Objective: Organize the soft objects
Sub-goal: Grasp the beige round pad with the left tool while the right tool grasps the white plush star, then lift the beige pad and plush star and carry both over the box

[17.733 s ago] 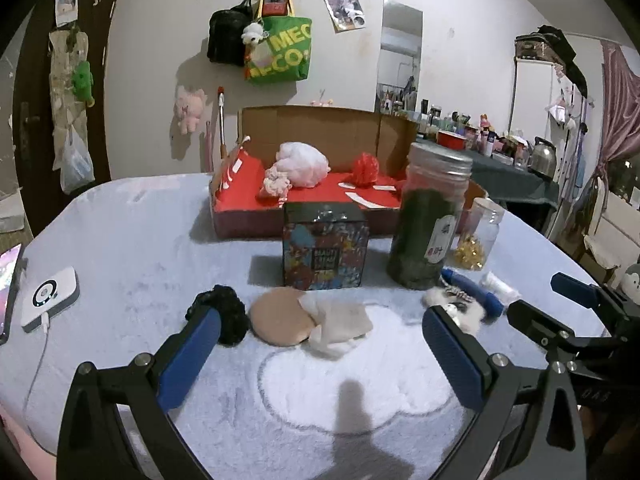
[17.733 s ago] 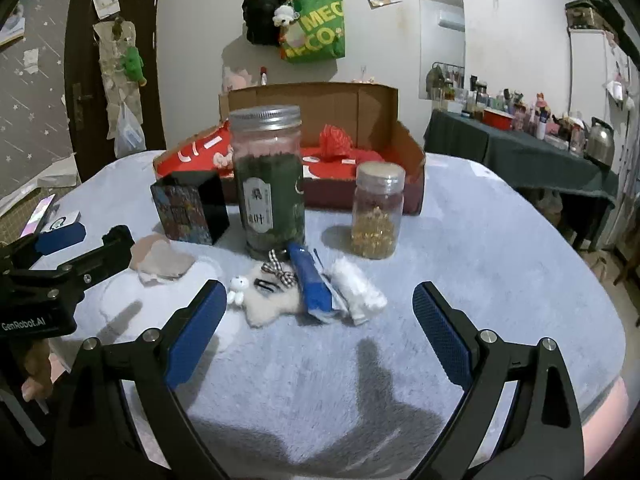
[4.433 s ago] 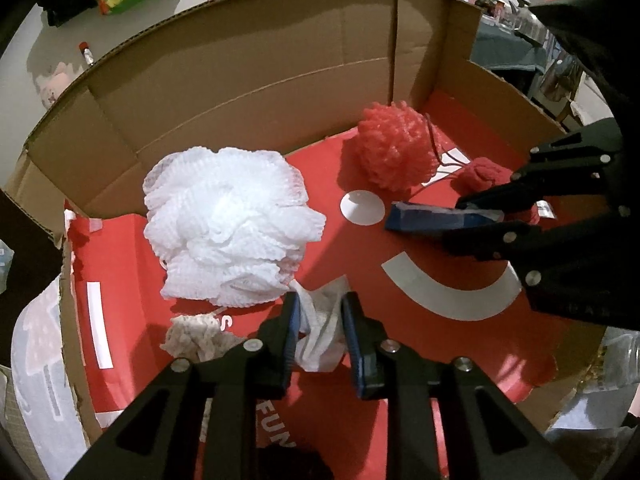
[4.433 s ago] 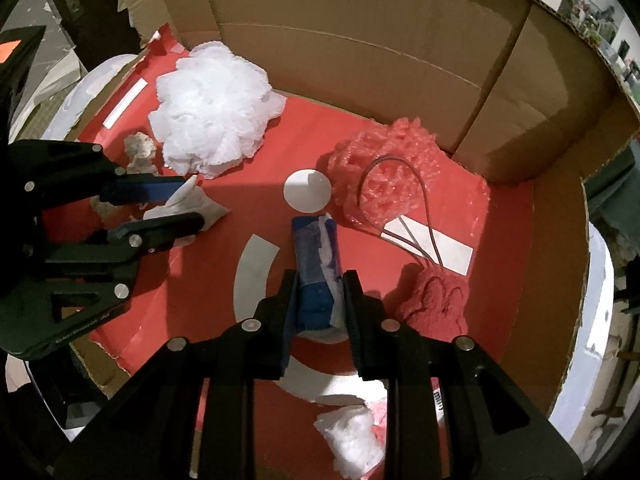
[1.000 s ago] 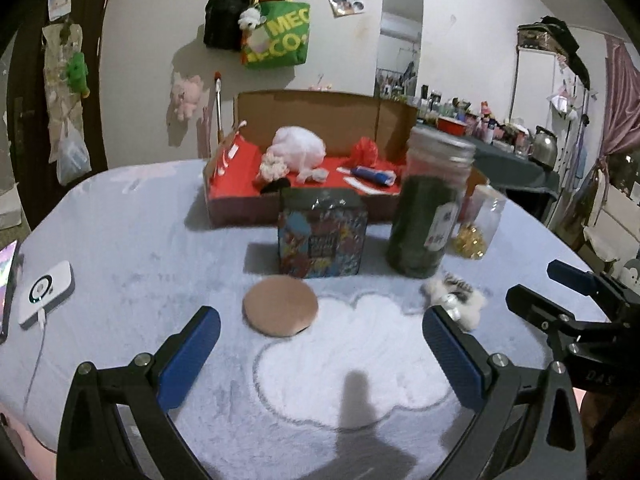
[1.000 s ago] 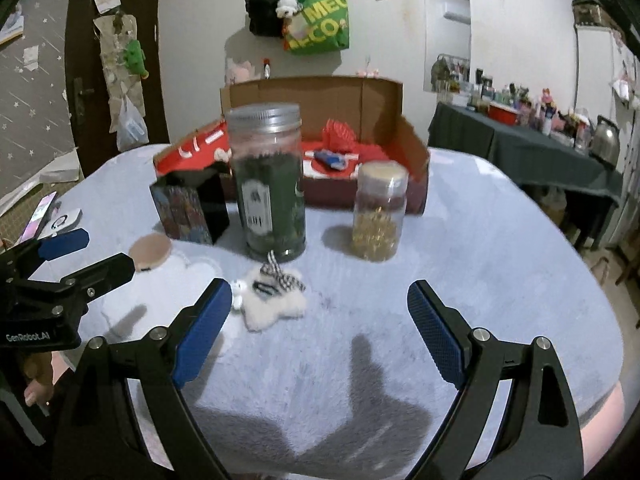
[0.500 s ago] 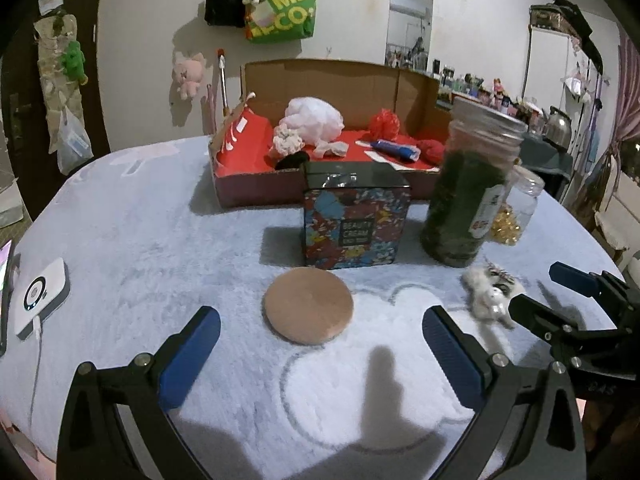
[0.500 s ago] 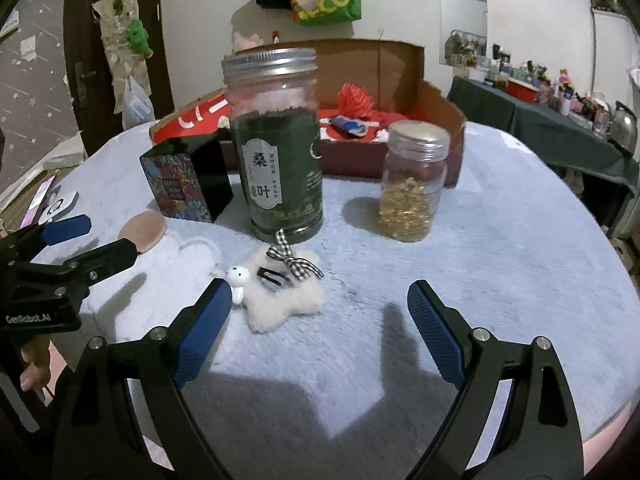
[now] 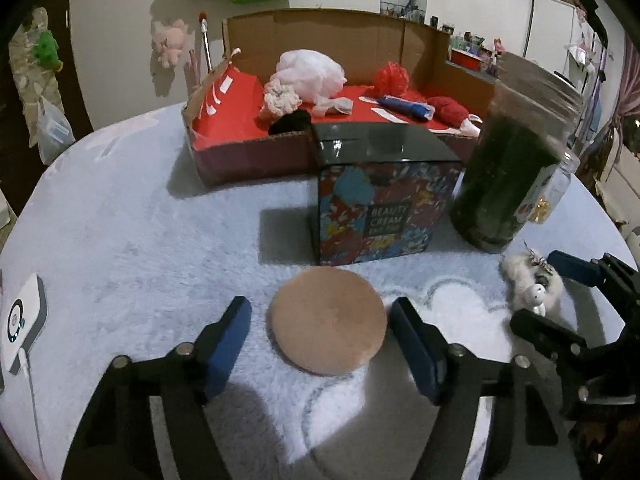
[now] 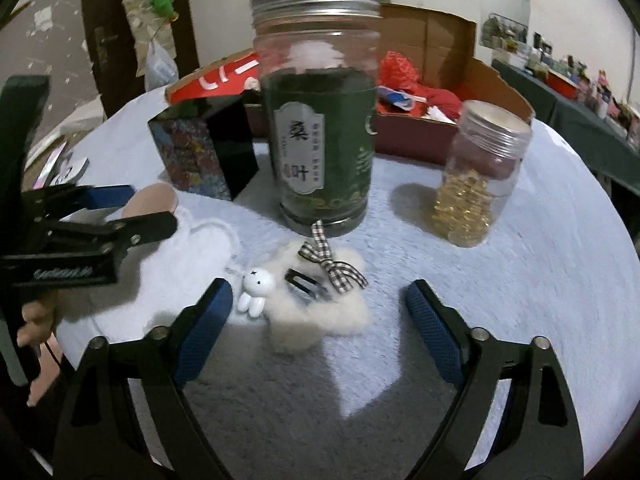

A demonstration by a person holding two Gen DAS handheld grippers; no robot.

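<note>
Lying on the fleecy tabletop (image 9: 132, 216) outside the cardboard box (image 9: 320, 40), two soft things can be counted: one round tan powder puff (image 9: 327, 320) and one fluffy white hair clip (image 10: 320, 300) with a checked bow and a small white rabbit charm. Two jars are stood behind them, one tall jar of dark green leaves (image 10: 320, 120) and one smaller jar of golden capsules (image 10: 476, 184), and one patterned cream tin (image 9: 384, 196) is set beside the tall jar. Inside the box at least seven soft things are seen: one white bath pouf (image 9: 310, 74), one red bath pouf (image 9: 391, 77), one cream scrunchie (image 9: 280, 100), one black scrunchie (image 9: 290, 122), one red knitted piece (image 9: 448, 110), one blue packet (image 9: 404, 106) and one crumpled white cloth (image 9: 336, 106). The left gripper (image 9: 320, 328) is spread apart, with the puff lying between its fingers, close to both blue pads yet not clearly touched by either. The right gripper (image 10: 320, 312) is likewise held wide apart, the hair clip being framed between its fingers and gripped by neither.
</note>
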